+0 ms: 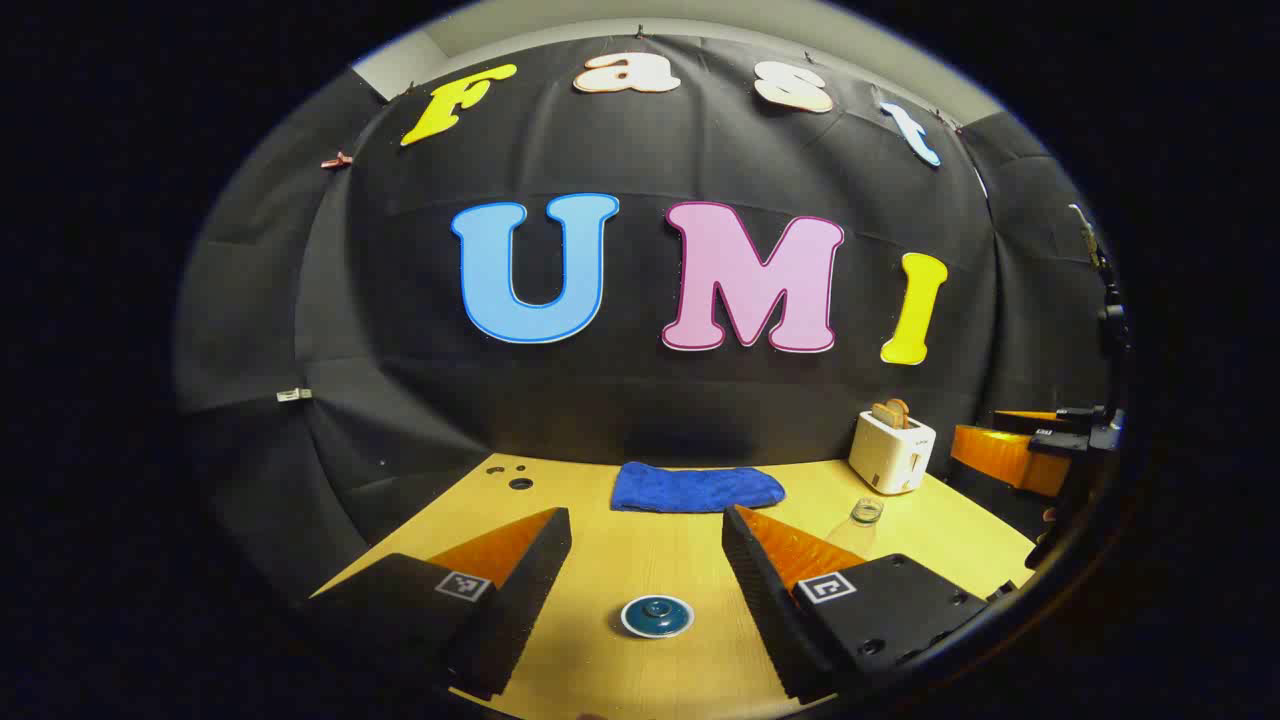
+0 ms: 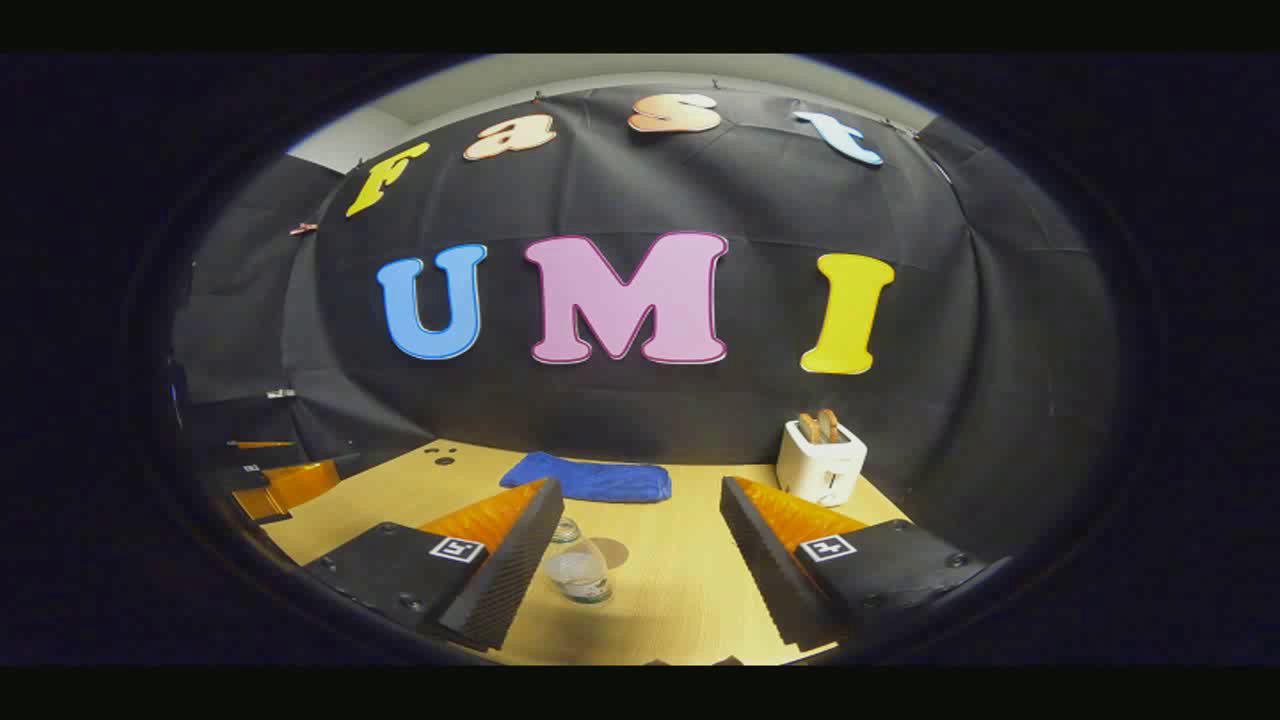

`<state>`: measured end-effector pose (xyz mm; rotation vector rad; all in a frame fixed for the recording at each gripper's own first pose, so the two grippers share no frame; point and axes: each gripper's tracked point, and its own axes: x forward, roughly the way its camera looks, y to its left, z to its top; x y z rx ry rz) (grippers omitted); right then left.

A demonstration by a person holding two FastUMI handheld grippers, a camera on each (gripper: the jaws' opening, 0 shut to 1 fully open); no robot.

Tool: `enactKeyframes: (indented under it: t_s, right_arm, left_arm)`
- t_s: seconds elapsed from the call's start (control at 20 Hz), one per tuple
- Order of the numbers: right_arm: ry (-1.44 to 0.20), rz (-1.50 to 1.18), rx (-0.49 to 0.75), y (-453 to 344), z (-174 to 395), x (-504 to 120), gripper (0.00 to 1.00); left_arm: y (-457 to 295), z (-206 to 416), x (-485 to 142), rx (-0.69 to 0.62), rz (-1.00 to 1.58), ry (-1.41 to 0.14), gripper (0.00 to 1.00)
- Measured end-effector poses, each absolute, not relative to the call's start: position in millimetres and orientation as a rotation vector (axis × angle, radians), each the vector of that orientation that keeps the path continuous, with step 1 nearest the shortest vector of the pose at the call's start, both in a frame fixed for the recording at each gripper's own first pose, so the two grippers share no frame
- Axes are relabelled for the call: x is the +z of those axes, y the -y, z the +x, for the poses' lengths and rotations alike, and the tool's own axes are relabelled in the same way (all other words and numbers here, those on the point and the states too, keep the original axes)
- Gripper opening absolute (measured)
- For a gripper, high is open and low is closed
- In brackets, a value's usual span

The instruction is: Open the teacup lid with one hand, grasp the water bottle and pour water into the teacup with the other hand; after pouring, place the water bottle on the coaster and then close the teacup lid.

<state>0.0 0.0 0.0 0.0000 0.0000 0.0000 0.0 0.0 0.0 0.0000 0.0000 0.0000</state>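
In the left gripper view a teacup with a dark teal lid and white rim stands on the wooden table, low between the fingers of my open left gripper, which hovers above it and holds nothing. A clear water bottle stands farther right. In the right gripper view the same water bottle stands just inside the left finger of my open right gripper, untouched. Behind the bottle lies a small round brown coaster.
A folded blue cloth lies at the table's back edge. At the back right stands a white toaster with bread in it. The other gripper shows at the far right and far left.
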Motion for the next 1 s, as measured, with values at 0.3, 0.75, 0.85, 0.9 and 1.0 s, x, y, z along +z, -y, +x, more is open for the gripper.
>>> enactKeyframes:
  t_s: [0.3,0.75,0.85,0.9,1.0]
  right_arm:
    - [-0.027,0.011,0.029,0.0,5.8,-17.8,0.98]
    - [-0.076,-0.021,0.1,-19.9,15.3,-60.6,0.98]
    - [-0.069,-0.018,0.121,-25.0,22.1,-61.4,0.98]
    - [-0.06,-0.01,0.128,-25.8,25.2,-59.4,0.98]
    - [-0.043,-0.009,0.14,-28.8,29.5,-59.6,0.98]
  left_arm:
    - [7.4,13.4,-12.6,-0.003,0.078,-0.012,0.95]
    - [7.5,49.2,-74.9,0.003,0.083,-0.101,0.94]
    - [5.8,57.1,-88.6,0.009,0.092,-0.109,0.94]
    - [5.1,61.0,-96.3,0.009,0.094,-0.115,0.94]
    - [5.8,68.5,-110.3,0.007,0.1,-0.124,0.94]
